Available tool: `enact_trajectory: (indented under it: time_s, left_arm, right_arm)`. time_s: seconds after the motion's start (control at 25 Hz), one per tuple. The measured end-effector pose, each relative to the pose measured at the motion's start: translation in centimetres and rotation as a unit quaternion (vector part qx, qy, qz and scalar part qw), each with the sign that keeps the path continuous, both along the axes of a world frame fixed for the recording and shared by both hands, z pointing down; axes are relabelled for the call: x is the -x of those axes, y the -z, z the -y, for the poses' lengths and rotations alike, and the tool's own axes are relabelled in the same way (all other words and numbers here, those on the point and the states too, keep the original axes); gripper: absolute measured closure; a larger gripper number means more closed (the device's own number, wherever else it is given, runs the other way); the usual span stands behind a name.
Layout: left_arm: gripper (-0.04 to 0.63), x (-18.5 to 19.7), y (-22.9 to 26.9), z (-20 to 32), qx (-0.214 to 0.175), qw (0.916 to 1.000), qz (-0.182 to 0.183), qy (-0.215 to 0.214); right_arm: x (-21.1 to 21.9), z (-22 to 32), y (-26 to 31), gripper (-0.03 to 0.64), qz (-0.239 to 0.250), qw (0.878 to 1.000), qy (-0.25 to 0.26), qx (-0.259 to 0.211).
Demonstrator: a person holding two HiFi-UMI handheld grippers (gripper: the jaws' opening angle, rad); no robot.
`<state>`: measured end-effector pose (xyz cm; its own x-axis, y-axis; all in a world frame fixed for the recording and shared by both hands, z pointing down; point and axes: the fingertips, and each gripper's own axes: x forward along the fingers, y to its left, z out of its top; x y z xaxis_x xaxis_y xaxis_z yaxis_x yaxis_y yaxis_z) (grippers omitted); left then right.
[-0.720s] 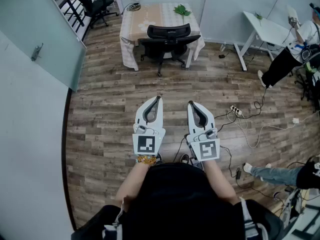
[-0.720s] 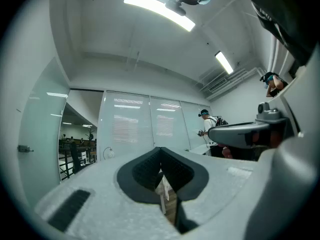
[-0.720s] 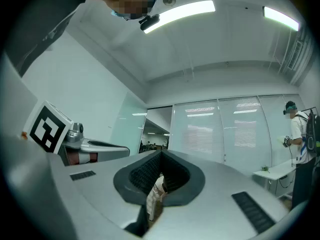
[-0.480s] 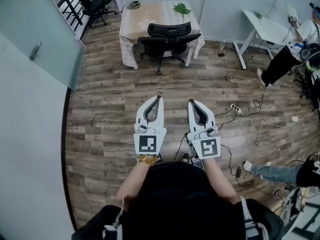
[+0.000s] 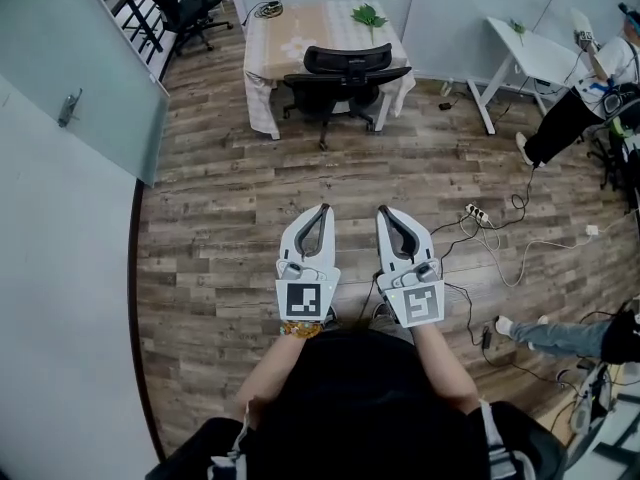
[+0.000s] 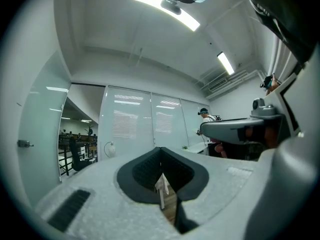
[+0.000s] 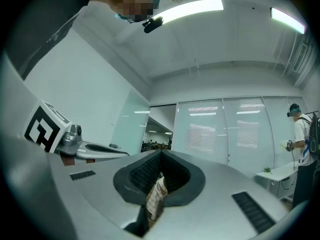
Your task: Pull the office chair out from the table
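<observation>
The black office chair (image 5: 347,76) stands pushed in against the table (image 5: 283,38), which has a pale cloth, at the far end of the wooden floor. Both grippers are held side by side in front of me, several floorboards short of the chair. My left gripper (image 5: 324,209) is shut with nothing in it; in its own view the jaws (image 6: 160,149) meet, and only a sliver of table cloth and floor shows through the gap. My right gripper (image 5: 383,210) is shut and empty too (image 7: 160,152).
A green plant (image 5: 368,15) lies on the table. A white desk (image 5: 535,56) and a person (image 5: 580,108) are at the right. A power strip (image 5: 475,213) and cables trail on the floor. A glass door (image 5: 80,78) is on the left; another chair (image 5: 190,6) stands beyond it.
The head view has shifted a little, so both grippers sit slightly lower in the picture. They stay shut and side by side. The chair has not moved from the table.
</observation>
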<state>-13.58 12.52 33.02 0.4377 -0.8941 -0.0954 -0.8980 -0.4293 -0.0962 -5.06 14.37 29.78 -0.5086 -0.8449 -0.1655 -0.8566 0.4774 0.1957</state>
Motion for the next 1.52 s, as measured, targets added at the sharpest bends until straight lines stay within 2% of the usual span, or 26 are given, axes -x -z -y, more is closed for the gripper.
enact_trajectory:
  time_s: [0.08,0.24,0.36,0.48,0.56,0.84,1.0,1.08,1.32,1.44,1.52]
  left_arm:
    - [0.583,0.2,-0.1,0.1,0.000,0.9999,0.006,-0.008]
    - [0.581,-0.1,0.2,1.4,-0.001,0.9999,-0.005,-0.010]
    - [0.581,-0.9,0.4,2.6,-0.013,0.9997,0.015,-0.010]
    - [0.581,-2.4,0.6,4.1,-0.030,0.9992,0.028,-0.002]
    - [0.581,-3.5,0.1,5.3,-0.021,0.9991,0.036,0.005]
    - [0.581,-7.4,-0.1,9.7,-0.011,0.9992,0.012,0.036]
    - [0.581,-9.8,-0.2,11.9,-0.013,0.9983,0.034,0.045]
    - [0.581,-10.4,-0.1,12.8,-0.014,0.9980,0.033,0.051]
    - [0.581,-10.8,-0.1,16.2,-0.011,0.9965,0.058,0.059]
    - [0.581,-10.4,0.2,18.3,-0.030,0.9947,0.081,0.056]
    - [0.581,-9.7,-0.3,19.7,-0.014,0.9965,0.057,0.059]
  right_arm:
    - [0.7,-0.2,-0.5,0.611,-0.007,1.000,0.004,0.002]
    - [0.4,0.7,-1.5,0.611,-0.010,1.000,0.000,0.011]
    - [-0.7,2.1,-1.6,0.611,-0.001,1.000,-0.003,0.008]
    - [-2.2,3.9,-2.0,0.611,0.003,1.000,0.005,0.009]
    - [-3.5,5.1,-2.4,0.611,0.007,1.000,0.012,0.017]
    - [-7.3,10.0,-3.5,0.611,0.012,0.998,0.047,0.026]
    - [-9.7,12.9,-3.7,0.611,0.015,0.998,0.062,0.030]
    - [-10.5,14.3,-3.7,0.611,0.013,0.997,0.069,0.024]
    - [-11.4,18.3,-3.3,0.611,0.029,0.997,0.064,0.025]
    - [-10.7,20.2,-3.2,0.611,0.022,0.998,0.061,0.021]
    - [-10.1,21.3,-3.1,0.611,0.011,0.998,0.058,0.015]
